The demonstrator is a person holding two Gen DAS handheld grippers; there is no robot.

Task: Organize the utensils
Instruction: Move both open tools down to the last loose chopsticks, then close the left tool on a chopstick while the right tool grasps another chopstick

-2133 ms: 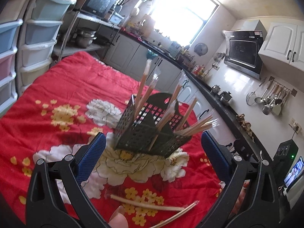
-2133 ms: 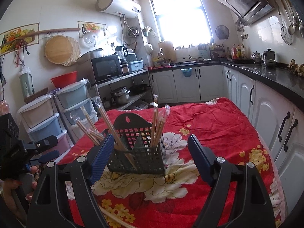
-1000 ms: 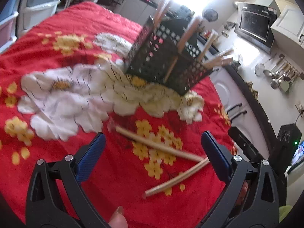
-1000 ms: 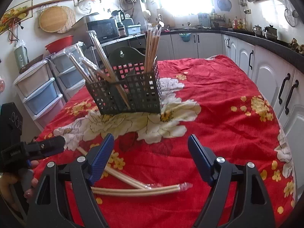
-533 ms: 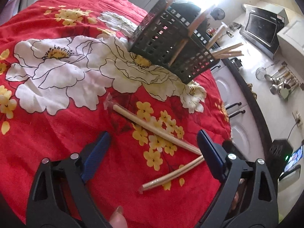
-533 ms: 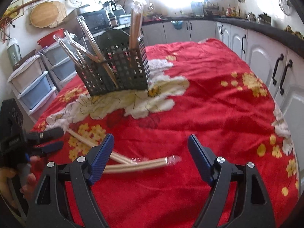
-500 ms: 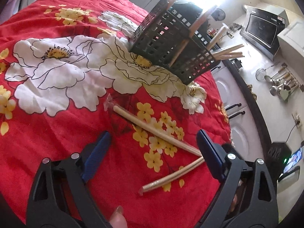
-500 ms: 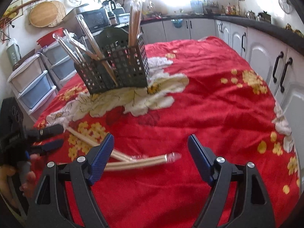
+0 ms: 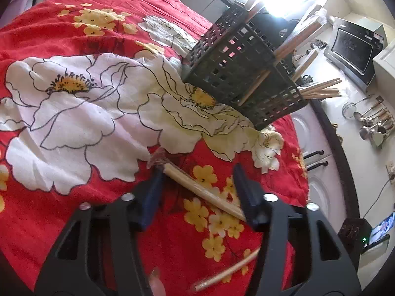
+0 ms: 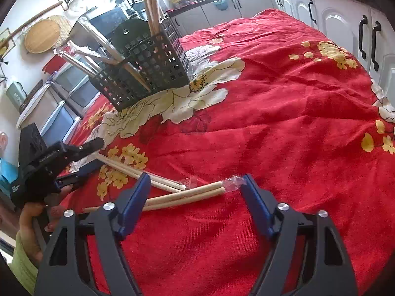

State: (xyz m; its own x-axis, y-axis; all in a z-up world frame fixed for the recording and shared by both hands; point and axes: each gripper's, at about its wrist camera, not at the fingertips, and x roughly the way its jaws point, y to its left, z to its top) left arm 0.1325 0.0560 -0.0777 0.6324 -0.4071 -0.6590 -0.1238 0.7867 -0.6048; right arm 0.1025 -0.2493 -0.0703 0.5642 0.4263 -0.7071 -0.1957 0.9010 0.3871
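Observation:
A black mesh utensil basket [image 9: 242, 79] [image 10: 148, 69] stands on the red flowered cloth with several wrapped chopstick pairs leaning in it. Two more wrapped pairs lie on the cloth in front of it. My left gripper [image 9: 197, 167] is low over one pair [image 9: 202, 187]; its jaws are closing with that pair lying slantwise between them, pads not pressing on it. The other pair [image 10: 185, 197] lies crosswise between the jaws of my right gripper [image 10: 196, 177], which are wide and closing. The right wrist view also shows the left gripper [image 10: 86, 155] at the first pair [image 10: 138, 170].
The cloth's edge [image 9: 301, 172] drops off toward white cabinets [image 10: 345, 24] and a dark counter. Stacked plastic drawers [image 10: 61, 113] stand beyond the far side. A person's hand [image 10: 32, 222] holds the left gripper at the lower left.
Both grippers sank toward the cloth. The left jaws narrowed a lot around the nearer chopstick pair; the right jaws narrowed slightly and now straddle the other pair.

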